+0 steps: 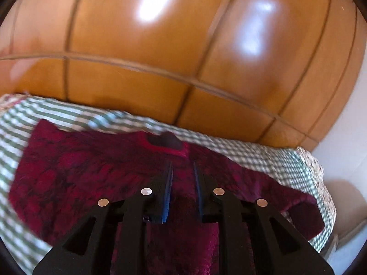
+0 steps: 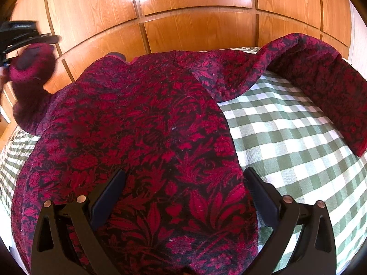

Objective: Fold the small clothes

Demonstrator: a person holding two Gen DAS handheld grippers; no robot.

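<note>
Fingers of left gripper (image 1: 182, 167) pinch sweater (image 2: 149, 126) sleeve (image 2: 29, 73); right gripper (image 2: 183, 176) gapes.

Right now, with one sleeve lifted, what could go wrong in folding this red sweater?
1. The raised sleeve is by the left gripper, but blur hides whether it is gripped; it may slip and land crumpled.
2. The right gripper is open above the sweater, pinning nothing, so the body could drag over the checked cloth.
</note>
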